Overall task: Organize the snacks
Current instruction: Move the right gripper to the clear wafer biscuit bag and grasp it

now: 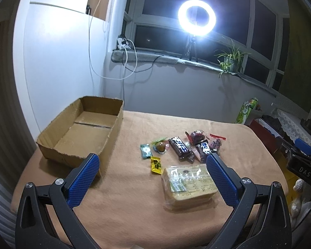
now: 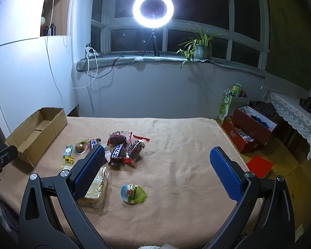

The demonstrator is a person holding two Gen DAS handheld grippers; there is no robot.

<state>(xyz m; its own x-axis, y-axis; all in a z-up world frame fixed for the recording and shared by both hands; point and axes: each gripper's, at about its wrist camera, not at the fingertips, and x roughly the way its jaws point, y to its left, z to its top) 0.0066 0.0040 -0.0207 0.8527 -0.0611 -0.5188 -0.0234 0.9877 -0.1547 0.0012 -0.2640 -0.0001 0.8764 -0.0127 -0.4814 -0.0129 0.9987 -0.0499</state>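
An empty cardboard box (image 1: 80, 128) stands at the table's far left; it also shows in the right wrist view (image 2: 36, 132). A wrapped bread pack (image 1: 188, 184) lies between my left gripper's fingers, nearer the right one. Beyond it lie two chocolate bars (image 1: 180, 148), a yellow candy (image 1: 156, 165), a teal candy (image 1: 145, 151), a round brown snack (image 1: 160, 147) and dark red packets (image 1: 197, 136). A green-blue egg-shaped snack (image 2: 132, 194) lies alone in front of my right gripper (image 2: 157, 155). My left gripper (image 1: 152, 161) is open and empty. My right gripper is open and empty.
The table wears a tan cloth (image 2: 186, 141). A red box (image 2: 248, 132) and a green carton (image 2: 228, 103) stand on the floor at the right. A ring light (image 2: 153, 9) and a plant (image 2: 199, 45) stand on the windowsill.
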